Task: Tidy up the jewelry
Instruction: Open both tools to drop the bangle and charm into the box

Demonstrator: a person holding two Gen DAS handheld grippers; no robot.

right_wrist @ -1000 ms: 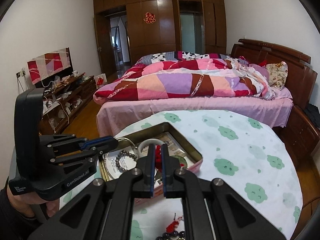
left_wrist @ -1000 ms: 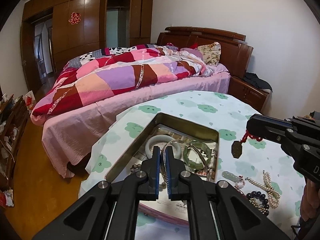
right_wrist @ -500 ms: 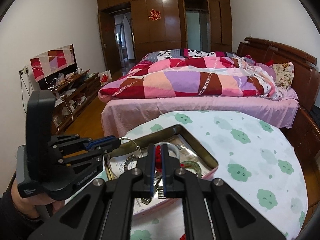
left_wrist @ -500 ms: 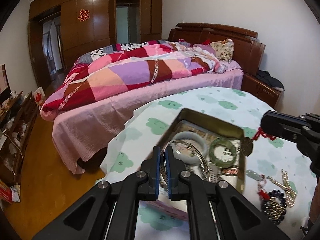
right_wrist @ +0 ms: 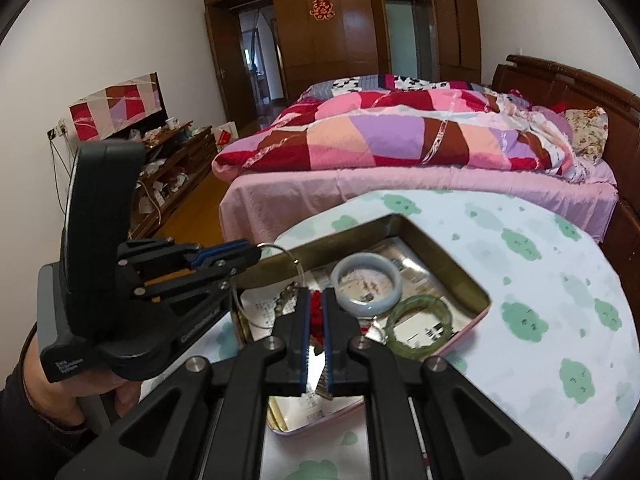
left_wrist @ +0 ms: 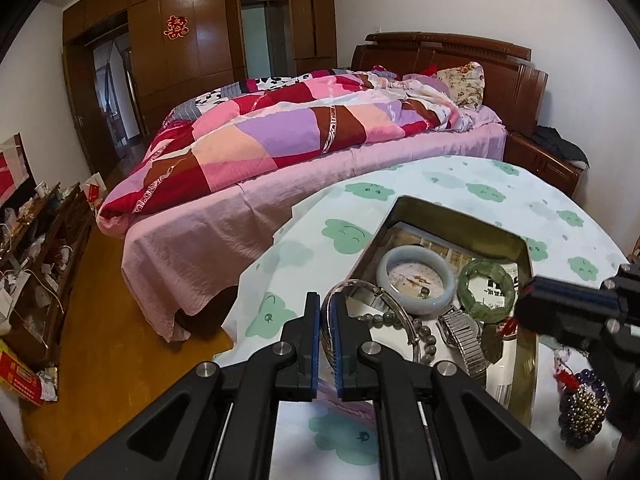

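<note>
The left gripper [left_wrist: 328,312] is pinched on a thin silver bangle [left_wrist: 384,296], whose loop stands over the near left corner of the tin [left_wrist: 452,210]. In the right wrist view this same gripper [right_wrist: 256,254] reaches in from the left, a hand [right_wrist: 52,384] wrapped round its handle, the bangle's wire [right_wrist: 276,247] showing at its tip above the tin's rim [right_wrist: 348,232].

The tin sits open on a table [left_wrist: 460,180] covered in a cloth with green clouds. Inside lie a pale jade bangle [left_wrist: 416,278], a green bangle [left_wrist: 486,292] just right of it, a grey bead bracelet [left_wrist: 420,328] and a metal watch [left_wrist: 460,336], all on printed paper.

The right gripper [right_wrist: 316,308] is clamped on a red knotted cord [right_wrist: 316,312]; a dark pendant [left_wrist: 492,340] hangs from it inside the tin, by the watch. In the left wrist view that gripper [left_wrist: 524,304] comes in from the right over the tin's right edge.

Right of the tin, on the cloth, rests a heap of dark and gold beads [left_wrist: 584,408].
</note>
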